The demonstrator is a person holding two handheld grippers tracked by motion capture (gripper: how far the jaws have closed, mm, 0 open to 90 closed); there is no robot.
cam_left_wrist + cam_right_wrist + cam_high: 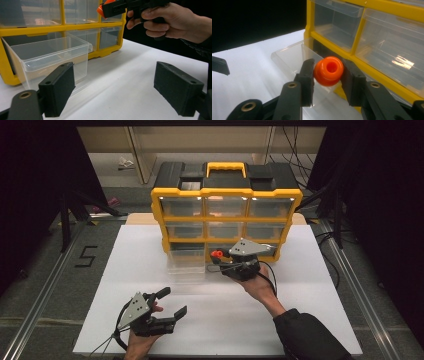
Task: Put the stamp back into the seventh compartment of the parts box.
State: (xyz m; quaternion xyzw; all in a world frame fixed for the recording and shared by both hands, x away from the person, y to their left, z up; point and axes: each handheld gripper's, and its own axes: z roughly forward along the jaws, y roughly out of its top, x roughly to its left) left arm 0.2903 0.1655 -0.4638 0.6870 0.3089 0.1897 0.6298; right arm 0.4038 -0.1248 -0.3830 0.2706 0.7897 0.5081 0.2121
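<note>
You get a brightly lit white tabletop (150, 270) in the high view, with everything around it falling off into near black. Light comes from overhead: small glare spots line the top drawers of the yellow organizer (227, 195), and the clear pulled-out drawer (186, 262) almost melts into the white beneath it. Shadows on the table are soft and faint. In the left gripper view your near black pads (60, 87) are slightly soft. In the right gripper view the orange knob (328, 70) glows saturated, a white reflection streaks a drawer front beside it, and the table is blown out.
</note>
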